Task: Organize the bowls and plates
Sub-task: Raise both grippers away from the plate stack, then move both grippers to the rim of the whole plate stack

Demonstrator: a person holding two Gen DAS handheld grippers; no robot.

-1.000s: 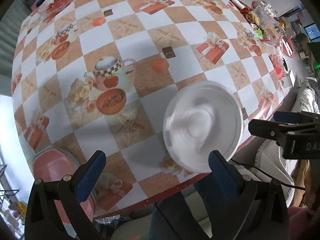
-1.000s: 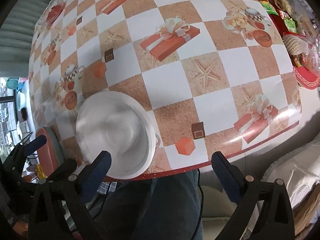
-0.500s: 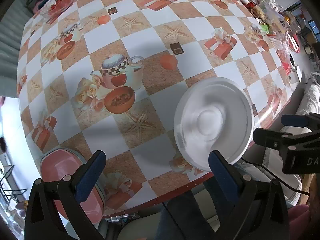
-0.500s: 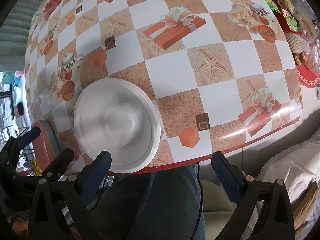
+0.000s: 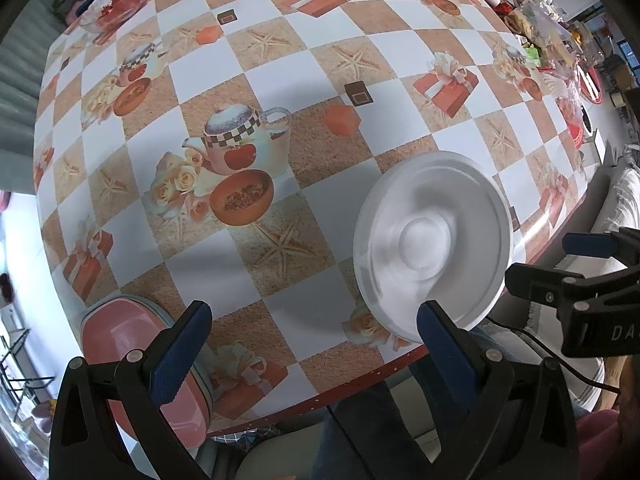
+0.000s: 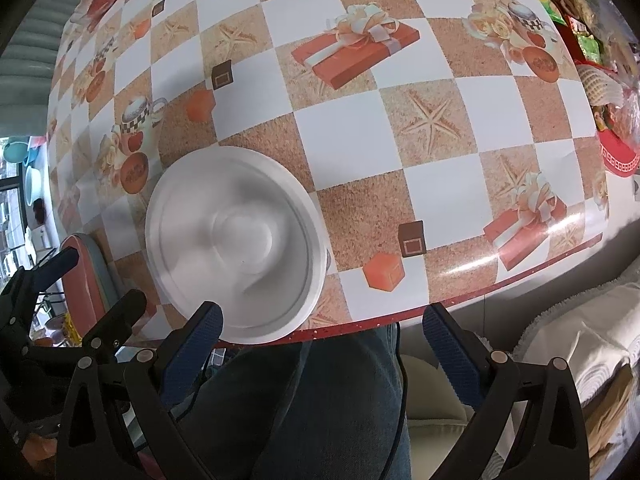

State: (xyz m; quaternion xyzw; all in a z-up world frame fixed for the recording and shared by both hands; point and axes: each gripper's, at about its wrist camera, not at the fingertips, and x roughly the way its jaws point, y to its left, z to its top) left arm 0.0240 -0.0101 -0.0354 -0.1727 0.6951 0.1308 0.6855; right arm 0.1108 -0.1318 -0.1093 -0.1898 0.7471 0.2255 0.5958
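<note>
A white round plate lies on the patterned tablecloth close to the table's near edge; it shows as the same white plate in the right wrist view. A pink oval dish sits at the near left corner, its rim showing as the pink dish in the right wrist view. My left gripper hangs open above the near edge, between the dish and the plate, holding nothing. My right gripper is open too, above the table's edge just right of the plate.
A glass bowl with red contents stands at the far left. Snack packets and red baskets crowd the far right end. A person's dark trouser leg is below the table edge, with a pale cushion at the right.
Both grippers have shifted slightly, so the plate sits further right in the left view and lower in the right view. Both stay open; the plate has not moved on the table.
</note>
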